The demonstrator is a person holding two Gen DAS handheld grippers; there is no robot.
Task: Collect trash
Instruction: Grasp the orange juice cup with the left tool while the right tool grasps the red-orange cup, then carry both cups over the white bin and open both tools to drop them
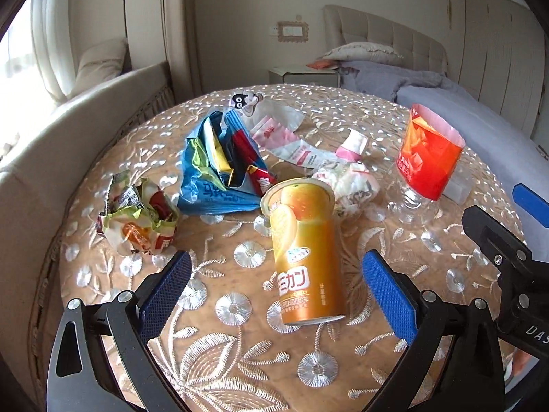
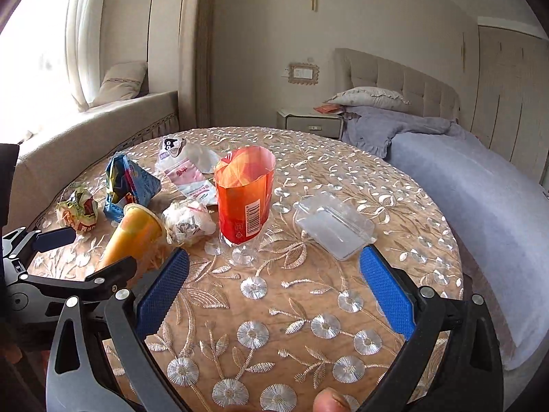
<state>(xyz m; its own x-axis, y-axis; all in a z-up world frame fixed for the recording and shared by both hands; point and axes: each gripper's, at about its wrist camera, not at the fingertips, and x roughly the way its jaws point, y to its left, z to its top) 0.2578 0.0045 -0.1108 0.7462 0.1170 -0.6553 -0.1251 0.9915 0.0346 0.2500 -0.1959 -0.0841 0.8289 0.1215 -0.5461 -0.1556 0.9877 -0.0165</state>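
The left tool (image 1: 276,295) hangs spread wide, straddling the tall orange plastic juice cup (image 1: 303,250) that stands tilted on the embroidered round tabletop (image 1: 446,250), apparently lined up to pinch it. The right tool (image 2: 274,292) gapes released, empty, nearer than the red-labelled clear bottle (image 2: 244,199) right of that cup.

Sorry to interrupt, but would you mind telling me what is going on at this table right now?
A person holds a gripper in each hand over a round table strewn with trash. The left gripper is open around an orange juice can, not yet closed on it. The right gripper is open and empty, facing a clear bottle with a red label and a clear plastic tray. Crumpled wrappers and a blue bag lie untouched.
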